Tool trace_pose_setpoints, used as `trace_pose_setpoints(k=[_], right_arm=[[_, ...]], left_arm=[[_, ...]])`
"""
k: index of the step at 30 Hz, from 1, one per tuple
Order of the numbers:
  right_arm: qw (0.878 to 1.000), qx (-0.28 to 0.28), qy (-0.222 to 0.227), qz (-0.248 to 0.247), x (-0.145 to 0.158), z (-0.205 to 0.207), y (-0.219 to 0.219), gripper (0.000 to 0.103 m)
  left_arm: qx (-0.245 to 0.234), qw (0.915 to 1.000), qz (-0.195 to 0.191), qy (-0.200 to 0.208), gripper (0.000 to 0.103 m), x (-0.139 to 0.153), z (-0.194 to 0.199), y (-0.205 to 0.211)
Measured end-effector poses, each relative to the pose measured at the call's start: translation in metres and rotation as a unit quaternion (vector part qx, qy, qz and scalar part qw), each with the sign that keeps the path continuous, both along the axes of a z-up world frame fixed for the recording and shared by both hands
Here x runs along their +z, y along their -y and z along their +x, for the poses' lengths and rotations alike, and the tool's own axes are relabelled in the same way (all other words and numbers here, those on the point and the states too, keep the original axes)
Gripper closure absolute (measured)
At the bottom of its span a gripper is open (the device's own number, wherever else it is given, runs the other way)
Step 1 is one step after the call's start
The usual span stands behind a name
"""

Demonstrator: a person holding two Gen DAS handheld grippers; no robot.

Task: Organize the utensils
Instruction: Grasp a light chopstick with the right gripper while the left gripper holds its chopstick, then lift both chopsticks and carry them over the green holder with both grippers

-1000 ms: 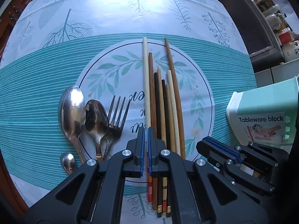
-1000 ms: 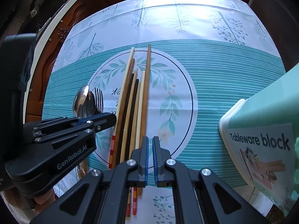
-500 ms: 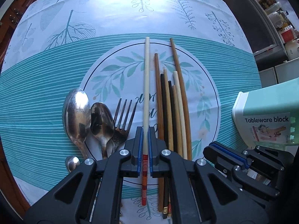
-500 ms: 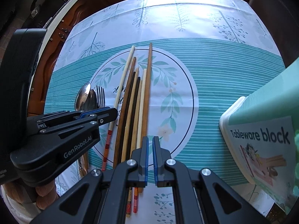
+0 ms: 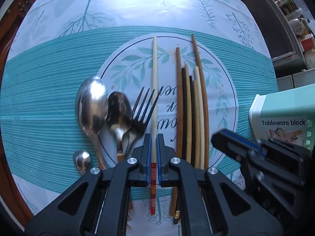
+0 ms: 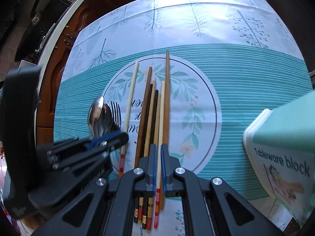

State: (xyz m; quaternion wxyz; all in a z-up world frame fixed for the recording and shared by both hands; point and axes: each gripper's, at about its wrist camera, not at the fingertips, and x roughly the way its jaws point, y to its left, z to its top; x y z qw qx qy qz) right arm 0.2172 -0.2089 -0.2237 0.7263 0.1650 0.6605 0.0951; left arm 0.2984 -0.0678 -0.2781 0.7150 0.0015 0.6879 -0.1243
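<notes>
My left gripper [image 5: 153, 151] is shut on a cream chopstick with a red striped end [image 5: 154, 98], which stands apart to the left of the others. A bundle of several brown, black and cream chopsticks [image 5: 192, 114] lies side by side on the tablecloth. My right gripper [image 6: 159, 165] is nearly shut, empty, above the bundle [image 6: 155, 114]; the cream chopstick [image 6: 130, 102] and left gripper [image 6: 110, 139] show at its left. Two spoons [image 5: 92, 104] and a fork [image 5: 141, 114] lie at the left. A small spoon [image 5: 81, 160] lies nearer.
A mint and white box labelled "Tableware block" [image 5: 283, 122] stands at the right, also in the right wrist view [image 6: 281, 153]. The wooden table edge [image 5: 11, 157] runs along the left. Shelves with jars [image 5: 291, 15] are beyond the table at the far right.
My left gripper has carried the cream striped chopstick sideways to the left, out of the bundle, opening a gap. My right gripper has shifted slightly over the bundle and stays nearly shut.
</notes>
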Motion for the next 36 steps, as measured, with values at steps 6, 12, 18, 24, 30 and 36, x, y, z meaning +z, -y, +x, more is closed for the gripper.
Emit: trace_pose_setpoints(k=[6, 12, 18, 24, 30, 36], right_arm=[[1.0, -0.004, -0.018, -0.008, -0.015, 0.008, -0.008, 0.099], [0.999, -0.006, -0.022, -0.026, -0.02, 0.009, -0.007, 0.098], [0.998, 0.006, -0.011, -0.067, -0.02, 0.016, -0.017, 0.099], [0.992, 0.052, 0.005, -0.118, -0.019, 0.014, -0.036, 0.099], [0.983, 0.089, 0.025, -0.159, -0.018, 0.001, -0.047, 0.098], [0.982, 0.096, 0.04, -0.155, -0.016, -0.015, -0.046, 0.098]], left_arm=[[0.004, 1.0, -0.007, -0.003, 0.1, 0.0, -0.004, -0.01], [0.007, 0.9999, -0.009, -0.001, 0.1, 0.002, -0.007, -0.014], [0.019, 0.9995, -0.023, -0.006, 0.1, 0.002, -0.005, -0.021], [0.031, 0.9986, -0.041, -0.01, 0.1, 0.004, -0.007, -0.034], [0.026, 0.9991, -0.033, -0.002, 0.1, 0.008, -0.016, -0.037], [0.016, 0.999, -0.016, 0.039, 0.1, 0.024, -0.032, -0.016]])
